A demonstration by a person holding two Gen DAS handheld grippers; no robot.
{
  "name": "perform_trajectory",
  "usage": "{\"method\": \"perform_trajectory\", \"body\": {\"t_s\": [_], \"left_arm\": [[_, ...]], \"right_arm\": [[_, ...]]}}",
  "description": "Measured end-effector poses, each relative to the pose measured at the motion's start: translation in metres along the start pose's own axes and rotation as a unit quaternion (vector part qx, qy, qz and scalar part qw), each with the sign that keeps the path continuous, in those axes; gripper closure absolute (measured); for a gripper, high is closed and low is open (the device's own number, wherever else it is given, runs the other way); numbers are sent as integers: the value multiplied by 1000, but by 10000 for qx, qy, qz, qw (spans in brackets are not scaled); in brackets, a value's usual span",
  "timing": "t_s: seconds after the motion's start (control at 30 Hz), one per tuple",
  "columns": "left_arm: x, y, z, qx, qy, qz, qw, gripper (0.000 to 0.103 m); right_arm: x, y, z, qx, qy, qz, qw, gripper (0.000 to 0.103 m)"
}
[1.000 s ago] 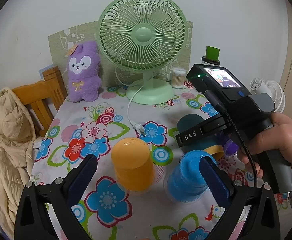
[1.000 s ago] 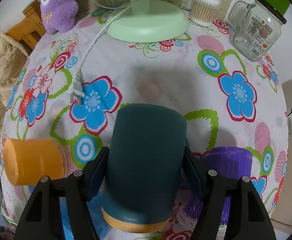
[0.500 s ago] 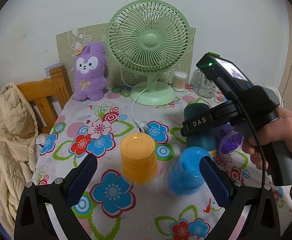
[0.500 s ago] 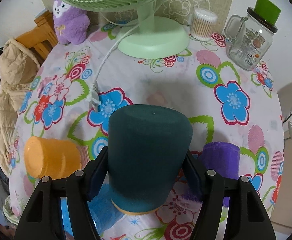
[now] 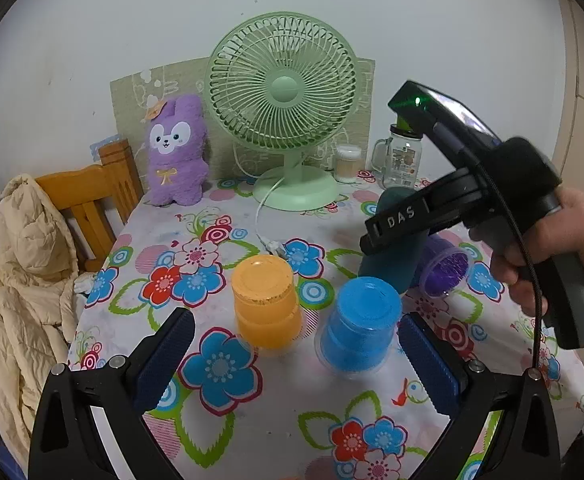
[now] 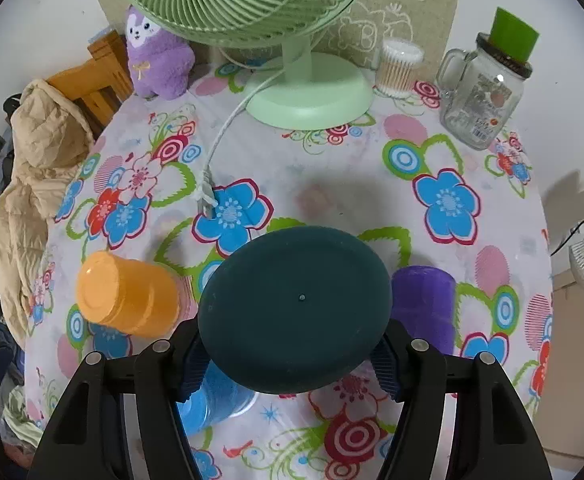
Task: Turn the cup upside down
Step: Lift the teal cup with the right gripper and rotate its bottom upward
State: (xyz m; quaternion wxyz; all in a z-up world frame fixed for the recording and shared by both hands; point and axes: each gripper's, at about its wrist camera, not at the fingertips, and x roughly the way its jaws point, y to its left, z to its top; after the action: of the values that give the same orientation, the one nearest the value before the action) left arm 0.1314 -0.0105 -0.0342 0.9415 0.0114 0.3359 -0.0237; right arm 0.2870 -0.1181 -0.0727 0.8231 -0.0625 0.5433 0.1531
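My right gripper (image 6: pixel 288 354) is shut on a dark teal cup (image 6: pixel 296 308), held above the table with its base turned toward the camera; it also shows in the left wrist view (image 5: pixel 392 256), tilted. My left gripper (image 5: pixel 296 354) is open and empty, low over the table's front. An orange cup (image 5: pixel 266 302) and a blue cup (image 5: pixel 358 322) stand upside down between its fingers' line of sight. A purple cup (image 5: pixel 444 266) lies on its side behind the teal cup; it also shows in the right wrist view (image 6: pixel 424 304).
A green desk fan (image 5: pixel 284 112) with a white cord (image 5: pixel 266 224) stands at the back of the flowered tablecloth (image 5: pixel 252 420). Beside it are a purple plush (image 5: pixel 176 152), a cotton-swab jar (image 5: pixel 348 164) and a glass mug jar (image 5: pixel 402 156). A chair with a beige jacket (image 5: pixel 24 280) is on the left.
My right gripper has lifted and rotated the teal cup so its base now faces the camera. My left gripper has drawn back and up from the orange and blue cups.
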Motion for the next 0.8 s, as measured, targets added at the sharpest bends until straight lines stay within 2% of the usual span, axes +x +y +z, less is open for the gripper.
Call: {"method": "perform_trajectory", "body": {"t_s": [0.37,0.8], "left_arm": [[-20,-5,-11,-56,-60,-32,10000,0],[-49,-16,-28,-42,-107,-108,9999,0]], "right_arm": [[-40,-4,-21,-51,-251,-58,9997,35],[-87,12,-71,-360,-429,-12,9984,35]]}}
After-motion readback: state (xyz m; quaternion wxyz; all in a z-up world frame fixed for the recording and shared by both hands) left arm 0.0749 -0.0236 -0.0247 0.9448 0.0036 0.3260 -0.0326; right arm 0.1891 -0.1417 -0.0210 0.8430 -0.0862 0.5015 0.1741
